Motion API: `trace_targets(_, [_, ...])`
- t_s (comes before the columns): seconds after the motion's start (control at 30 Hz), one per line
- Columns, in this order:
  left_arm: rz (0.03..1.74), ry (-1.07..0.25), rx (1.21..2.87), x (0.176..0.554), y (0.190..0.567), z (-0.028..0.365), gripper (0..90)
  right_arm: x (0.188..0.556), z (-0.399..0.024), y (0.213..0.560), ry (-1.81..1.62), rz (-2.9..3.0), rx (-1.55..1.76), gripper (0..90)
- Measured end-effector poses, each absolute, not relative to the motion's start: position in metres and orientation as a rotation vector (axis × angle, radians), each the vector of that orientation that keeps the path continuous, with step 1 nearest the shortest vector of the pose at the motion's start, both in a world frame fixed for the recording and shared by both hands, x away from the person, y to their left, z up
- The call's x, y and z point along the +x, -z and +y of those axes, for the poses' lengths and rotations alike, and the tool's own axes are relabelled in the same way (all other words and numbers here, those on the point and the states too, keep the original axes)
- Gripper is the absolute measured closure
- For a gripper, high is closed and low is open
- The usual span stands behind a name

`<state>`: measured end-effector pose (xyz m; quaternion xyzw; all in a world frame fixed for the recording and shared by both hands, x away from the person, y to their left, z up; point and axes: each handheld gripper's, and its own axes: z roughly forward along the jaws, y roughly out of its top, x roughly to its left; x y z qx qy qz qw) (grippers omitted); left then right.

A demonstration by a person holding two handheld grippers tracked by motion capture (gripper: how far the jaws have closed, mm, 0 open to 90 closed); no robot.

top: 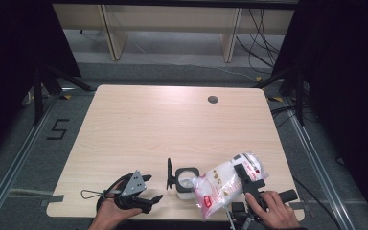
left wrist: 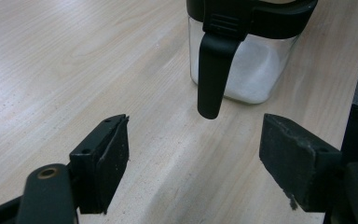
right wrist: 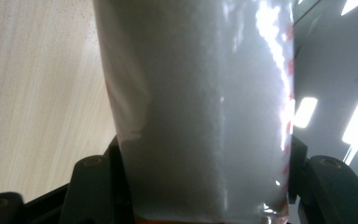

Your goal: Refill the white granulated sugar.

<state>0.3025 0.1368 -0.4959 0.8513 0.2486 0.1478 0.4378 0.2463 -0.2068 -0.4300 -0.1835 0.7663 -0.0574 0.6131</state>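
Pale wooden table (top: 139, 129), clear square jar (top: 186, 183) near its front edge.

Tilted bag (top: 225, 184) of white grains over open-lidded jar (top: 187, 181)

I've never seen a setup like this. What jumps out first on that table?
Probably the shiny plastic bag of white grains, clamped in the right gripper near the table's front edge and tilted toward a small clear container with a black rim and its lid flipped open. To the left of the container, the left gripper waits with its jaws open, holding nothing.
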Motion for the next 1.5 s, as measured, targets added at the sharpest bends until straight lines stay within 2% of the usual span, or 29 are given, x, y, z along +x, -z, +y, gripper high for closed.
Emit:
trace_targets(0.83, [0.607,-0.385,2.153,0.3032,0.495,0.138,23.7,0.2462,-0.2068,0.431,0.114,1.759,-0.409,43.3])
trace_targets(1.5, [0.622,-0.377,2.112,0.3025,0.4964,0.1363,23.7,0.2465,-0.2069,0.4295,0.132,1.765,-0.429,43.5])
